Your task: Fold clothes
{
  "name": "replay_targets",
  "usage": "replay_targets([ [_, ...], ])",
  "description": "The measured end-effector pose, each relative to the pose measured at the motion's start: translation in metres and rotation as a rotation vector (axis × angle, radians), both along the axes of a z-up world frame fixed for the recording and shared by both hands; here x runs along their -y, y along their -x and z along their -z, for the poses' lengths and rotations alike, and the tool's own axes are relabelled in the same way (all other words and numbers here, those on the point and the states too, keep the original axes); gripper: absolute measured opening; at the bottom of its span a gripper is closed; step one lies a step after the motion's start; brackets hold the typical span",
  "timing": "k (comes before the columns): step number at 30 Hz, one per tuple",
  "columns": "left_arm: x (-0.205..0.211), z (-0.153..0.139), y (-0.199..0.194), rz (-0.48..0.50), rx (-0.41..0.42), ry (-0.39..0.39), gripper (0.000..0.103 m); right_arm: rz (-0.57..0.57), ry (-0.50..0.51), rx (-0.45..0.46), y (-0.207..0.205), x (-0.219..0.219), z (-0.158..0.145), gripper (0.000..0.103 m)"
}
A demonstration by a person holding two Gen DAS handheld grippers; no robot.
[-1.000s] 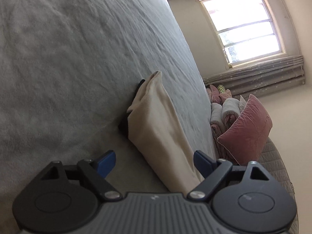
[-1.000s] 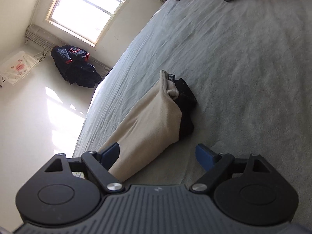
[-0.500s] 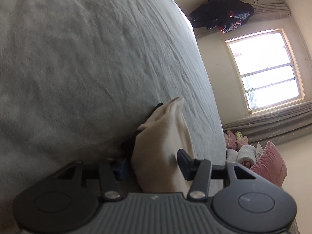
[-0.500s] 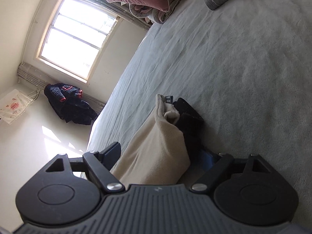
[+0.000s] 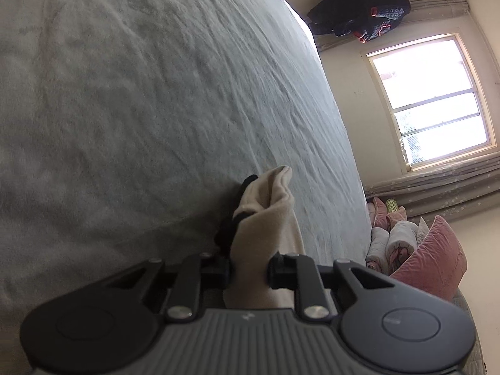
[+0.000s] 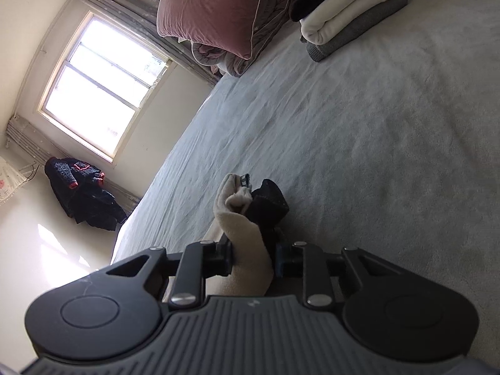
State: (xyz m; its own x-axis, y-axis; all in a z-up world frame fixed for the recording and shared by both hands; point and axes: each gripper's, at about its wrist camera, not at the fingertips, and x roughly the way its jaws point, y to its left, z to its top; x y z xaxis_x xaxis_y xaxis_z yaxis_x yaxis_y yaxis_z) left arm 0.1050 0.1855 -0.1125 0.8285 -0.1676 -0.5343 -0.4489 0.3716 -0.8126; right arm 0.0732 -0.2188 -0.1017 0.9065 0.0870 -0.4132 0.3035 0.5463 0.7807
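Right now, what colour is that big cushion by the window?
Dusty pink cushion, with pale piping along its edge; clearest in the right wrist view.

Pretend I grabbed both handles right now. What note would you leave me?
Left gripper: shut on the beige garment.
Right gripper: shut on the same garment, with black fabric bunched against it.
The garment is a narrow bundle rising from the grey bed, pinched from both sides.
Done: a folded stack lies near the pink pillow.
Left: this garment is not yet folded flat. Probably lift it, lay it out, fold it and add it to the stack. The dark clothes under the window may or may not be part of the job.
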Motion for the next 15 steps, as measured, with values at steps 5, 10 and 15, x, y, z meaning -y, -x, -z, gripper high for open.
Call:
replay_targets([
  [5,-0.002,-0.002,0.034,0.039,-0.021,0.005,0.021,0.026,-0.035,-0.036,0.041,0.002,0.000,0.027],
  [10,-0.003,0.005,0.064,0.049,-0.023,-0.004,0.021,-0.003,0.016,-0.062,0.064,-0.001,0.000,0.027],
  [15,-0.003,0.013,0.085,0.067,-0.020,-0.019,0.024,-0.032,0.068,-0.089,0.088,-0.004,0.000,0.029],
])
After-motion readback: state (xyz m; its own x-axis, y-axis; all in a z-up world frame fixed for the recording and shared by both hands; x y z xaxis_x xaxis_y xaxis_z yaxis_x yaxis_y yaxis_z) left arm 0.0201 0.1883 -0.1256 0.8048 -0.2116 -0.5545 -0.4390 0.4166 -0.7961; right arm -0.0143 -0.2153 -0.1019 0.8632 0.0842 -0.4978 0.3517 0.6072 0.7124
